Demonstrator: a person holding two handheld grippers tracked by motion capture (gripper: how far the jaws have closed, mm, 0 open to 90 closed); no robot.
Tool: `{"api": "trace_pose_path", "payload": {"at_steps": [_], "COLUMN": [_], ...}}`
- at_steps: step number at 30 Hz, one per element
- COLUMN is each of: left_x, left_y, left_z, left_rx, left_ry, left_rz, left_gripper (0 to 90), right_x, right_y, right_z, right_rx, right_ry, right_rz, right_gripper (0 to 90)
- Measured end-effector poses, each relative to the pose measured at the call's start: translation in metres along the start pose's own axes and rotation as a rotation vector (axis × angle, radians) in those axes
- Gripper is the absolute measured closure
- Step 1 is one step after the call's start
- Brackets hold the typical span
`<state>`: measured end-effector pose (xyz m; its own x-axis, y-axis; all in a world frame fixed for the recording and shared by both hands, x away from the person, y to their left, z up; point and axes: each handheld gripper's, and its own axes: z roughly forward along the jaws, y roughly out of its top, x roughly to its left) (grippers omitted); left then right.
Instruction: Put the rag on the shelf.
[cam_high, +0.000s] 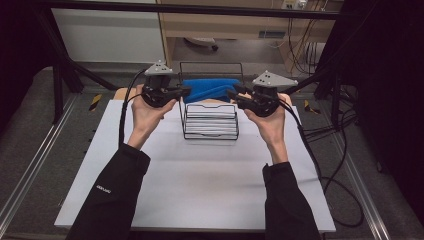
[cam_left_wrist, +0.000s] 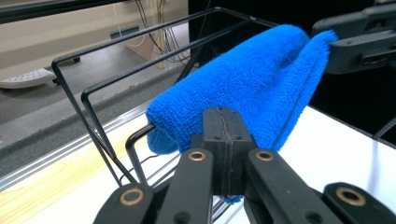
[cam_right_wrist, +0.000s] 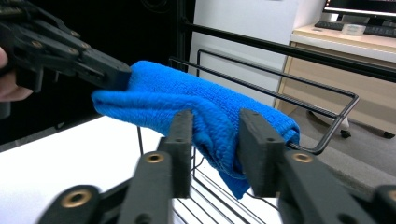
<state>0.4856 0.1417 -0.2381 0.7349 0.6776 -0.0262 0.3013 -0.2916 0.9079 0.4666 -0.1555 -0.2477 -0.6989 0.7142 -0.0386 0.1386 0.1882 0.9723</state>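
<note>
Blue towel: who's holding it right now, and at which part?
The left gripper is shut on the blue towel at its end edge. The right gripper straddles the other end, jaws apart, with no clear pinch.

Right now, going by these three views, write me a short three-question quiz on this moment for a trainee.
1. True or false: the left gripper has its jaws closed on the blue towel.
2. What does the towel lie across? A) a wooden box B) a black wire rack C) a plastic tray
3. How do the jaws of the right gripper stand around the towel?

Key:
1. True.
2. B.
3. Apart, with a fold of towel between them; whether the pads press on it cannot be told.
</note>
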Motion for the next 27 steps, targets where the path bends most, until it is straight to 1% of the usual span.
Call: {"api": "trace_pose_path", "payload": {"at_steps": [3, 5, 6, 8, 9, 10, 13, 15, 18, 21, 25, 27], "left_x": [-0.001, -0.001, -0.002, -0.002, -0.002, -0.002, -0.002, -0.001, -0.001, -0.001, -0.001, -0.001], "left_y": [-0.003, -0.005, -0.006, -0.008, -0.009, -0.01, -0.014, -0.016, -0.02, -0.024, -0.027, -0.028], "left_z": [0.003, 0.004, 0.005, 0.006, 0.006, 0.006, 0.008, 0.008, 0.01, 0.012, 0.016, 0.016], "left_rx": [0.003, 0.012, 0.014, 0.009, 0.007, 0.005, 0.01, 0.011, 0.014, 0.015, 0.023, 0.025], "left_ry": [0.006, 0.009, 0.008, 0.01, 0.01, 0.009, 0.012, 0.012, 0.014, 0.013, 0.012, 0.012], "left_rz": [0.012, 0.021, 0.022, 0.025, 0.024, 0.021, 0.022, 0.021, 0.017, 0.015, 0.017, 0.019], "left_gripper": [89.9, 89.9, 89.8, 89.9, 89.8, 89.8, 89.8, 89.8, 89.7, 89.8, 89.7, 89.2], "right_x": [-0.001, -0.001, -0.001, -0.001, 0.0, 0.0, 0.0, -0.001, -0.002, -0.003, -0.004, -0.005], "right_y": [0.002, 0.003, 0.004, 0.005, 0.004, 0.003, -0.001, -0.006, -0.011, -0.017, -0.023, -0.025], "right_z": [-0.002, -0.004, -0.004, -0.004, -0.004, -0.003, 0.0, 0.002, 0.005, 0.009, 0.012, 0.013], "right_rx": [-0.022, -0.038, -0.047, -0.048, -0.043, -0.033, 0.015, 0.048, 0.079, 0.098, 0.109, 0.109], "right_ry": [0.004, 0.01, 0.005, 0.009, 0.014, 0.016, 0.025, 0.021, 0.015, 0.007, -0.003, -0.007], "right_rz": [0.019, 0.031, 0.037, 0.039, 0.034, 0.039, 0.056, 0.064, 0.075, 0.077, 0.082, 0.083], "right_gripper": [54.7, 51.1, 50.4, 53.7, 57.9, 64.4, 77.1, 81.7, 85.1, 86.0, 85.5, 83.7]}}
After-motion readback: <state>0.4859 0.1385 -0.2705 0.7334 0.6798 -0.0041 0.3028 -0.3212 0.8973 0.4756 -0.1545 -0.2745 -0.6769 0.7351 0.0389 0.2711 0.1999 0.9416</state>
